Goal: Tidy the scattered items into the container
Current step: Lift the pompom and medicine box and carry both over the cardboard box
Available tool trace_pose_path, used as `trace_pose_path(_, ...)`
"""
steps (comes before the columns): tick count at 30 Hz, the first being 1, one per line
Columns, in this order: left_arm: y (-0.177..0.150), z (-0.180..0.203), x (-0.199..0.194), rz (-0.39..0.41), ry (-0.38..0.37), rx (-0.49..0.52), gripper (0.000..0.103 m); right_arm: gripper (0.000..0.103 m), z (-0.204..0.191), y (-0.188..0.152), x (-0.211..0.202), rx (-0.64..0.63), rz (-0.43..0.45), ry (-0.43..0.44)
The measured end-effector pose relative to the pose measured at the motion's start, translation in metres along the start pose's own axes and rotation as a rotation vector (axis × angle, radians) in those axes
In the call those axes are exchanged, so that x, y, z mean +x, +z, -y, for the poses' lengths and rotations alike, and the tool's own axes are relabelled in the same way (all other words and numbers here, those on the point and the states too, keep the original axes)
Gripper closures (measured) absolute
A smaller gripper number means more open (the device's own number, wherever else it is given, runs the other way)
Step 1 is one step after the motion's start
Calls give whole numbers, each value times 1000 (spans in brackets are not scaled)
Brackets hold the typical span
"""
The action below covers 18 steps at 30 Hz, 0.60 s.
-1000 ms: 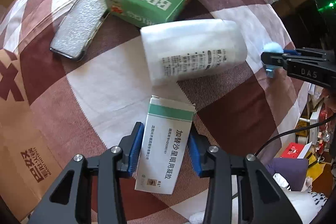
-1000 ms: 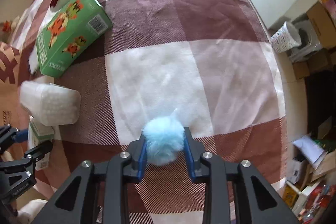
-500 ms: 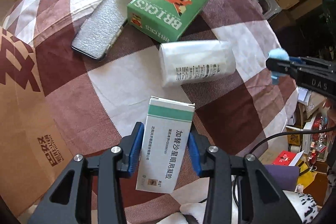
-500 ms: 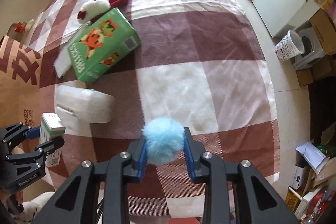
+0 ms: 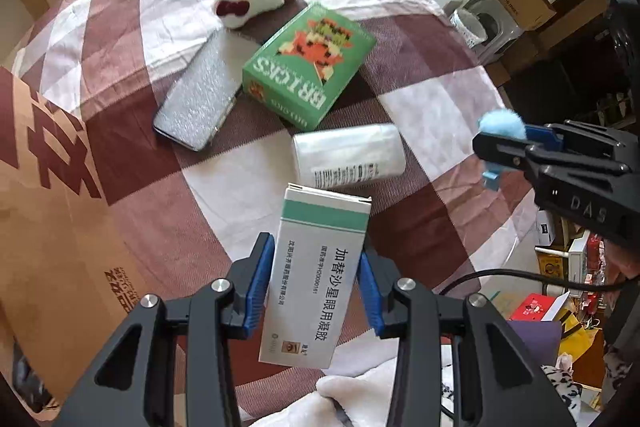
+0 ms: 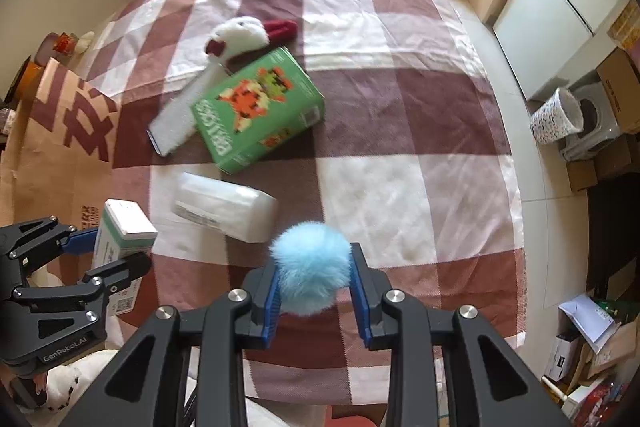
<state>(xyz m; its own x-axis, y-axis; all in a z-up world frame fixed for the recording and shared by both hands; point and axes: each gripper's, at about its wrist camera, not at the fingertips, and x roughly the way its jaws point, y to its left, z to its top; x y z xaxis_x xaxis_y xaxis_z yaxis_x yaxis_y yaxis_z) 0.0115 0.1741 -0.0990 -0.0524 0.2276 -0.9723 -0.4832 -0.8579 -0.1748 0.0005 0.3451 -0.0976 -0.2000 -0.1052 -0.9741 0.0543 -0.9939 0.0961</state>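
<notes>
The medicine box (image 5: 316, 279) is being clamped lengthwise by the left gripper (image 5: 316, 291), the cardboard container (image 5: 52, 219) lying at frame left; the right gripper (image 6: 314, 287) is squeezing the blue pompom (image 6: 310, 265).

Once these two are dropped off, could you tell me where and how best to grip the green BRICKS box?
Grip the BRICKS box across its narrow width, on the two long side faces, coming straight down. It lies flat on the cloth, but the phone crowds one long side, so take it toward the free far end.
</notes>
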Motion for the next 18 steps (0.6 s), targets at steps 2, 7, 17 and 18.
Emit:
trace_pose_path(2, 2, -1, -6, 12, -4, -2, 62, 73, -6, 2, -6, -10, 11, 3)
trace_pose_path(7, 5, -8, -22, 44, -3, -25, 62, 73, -26, 9, -21, -50, 39, 13)
trace_pose_path(17, 5, -32, -54, 101, -5, -80, 62, 73, -67, 22, -42, -126, 79, 34)
trace_pose_path(18, 5, -34, -56, 106, -4, -82, 62, 73, -70, 24, -43, -131, 81, 34)
